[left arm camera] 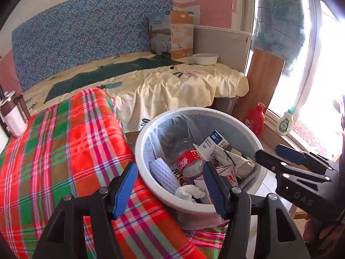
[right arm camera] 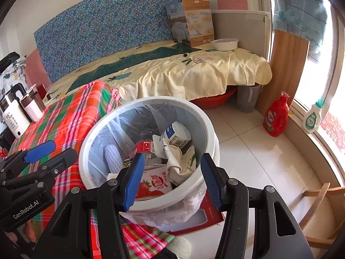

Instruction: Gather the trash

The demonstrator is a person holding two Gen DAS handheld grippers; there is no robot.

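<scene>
Where cartons crowd it, the bin (right arm camera: 207, 127) holds a bottle (left arm camera: 189, 161).

You're looking across a low bed (right arm camera: 172, 73) draped in a pale yellow sheet, with a blue floral headboard panel (right arm camera: 107, 21) against a wall (left arm camera: 215, 10) painted white above and pink below — two boxes (right arm camera: 192, 21) and a white bowl (right arm camera: 225, 44) sit at its far end. To your right a window (right arm camera: 323, 69) floods the white tiled floor (right arm camera: 248, 142) with hard daylight, a wooden board (right arm camera: 286, 64) leaning beside it. A red-and-green plaid cloth (left arm camera: 64, 151) covers the nearer surface — a red detergent bottle (right arm camera: 276, 116) stands on the floor and a white bottle (right arm camera: 312, 118) on the sill.
</scene>
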